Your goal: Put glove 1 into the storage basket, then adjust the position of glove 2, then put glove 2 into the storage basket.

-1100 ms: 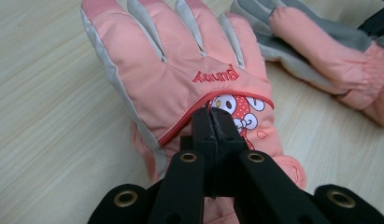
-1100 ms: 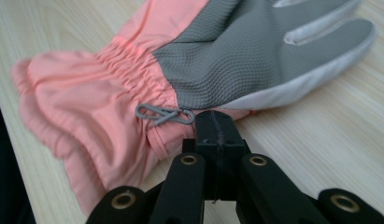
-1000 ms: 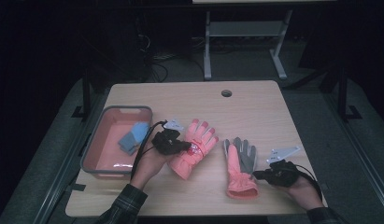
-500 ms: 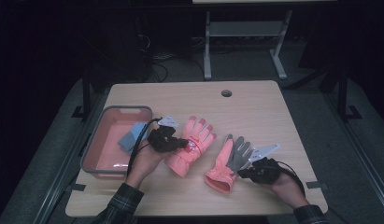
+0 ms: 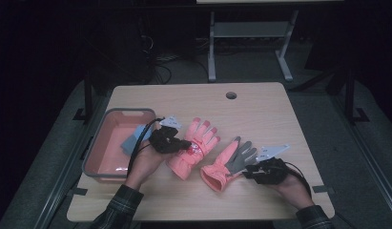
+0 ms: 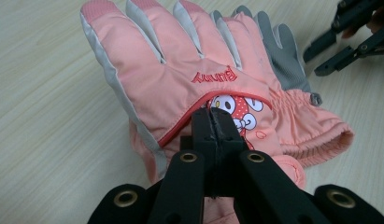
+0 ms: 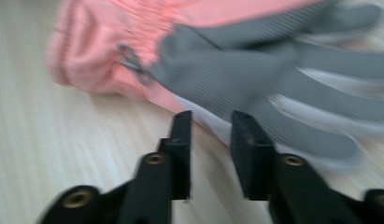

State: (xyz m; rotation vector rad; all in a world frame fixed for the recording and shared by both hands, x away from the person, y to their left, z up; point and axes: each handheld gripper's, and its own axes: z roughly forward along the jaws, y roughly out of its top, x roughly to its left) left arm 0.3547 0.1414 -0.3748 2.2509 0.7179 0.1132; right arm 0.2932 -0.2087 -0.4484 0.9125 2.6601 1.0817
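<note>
Two pink gloves lie mid-table, right of the pink tub (image 5: 96,157). My left gripper (image 5: 183,143) pinches the printed glove (image 5: 193,148) at its red-piped seam, pinning it flat, I judge, back up with a cartoon print. My right gripper (image 5: 248,171), jaws spread, sits beside the grey-palmed glove (image 5: 229,164), palm up, ready to nudge it alongside.

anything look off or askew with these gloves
The right glove lies palm-up and slanted, grey palm showing, while the left glove lies back-up, pinched by the left gripper. Nothing looks damaged or spilled.
</note>
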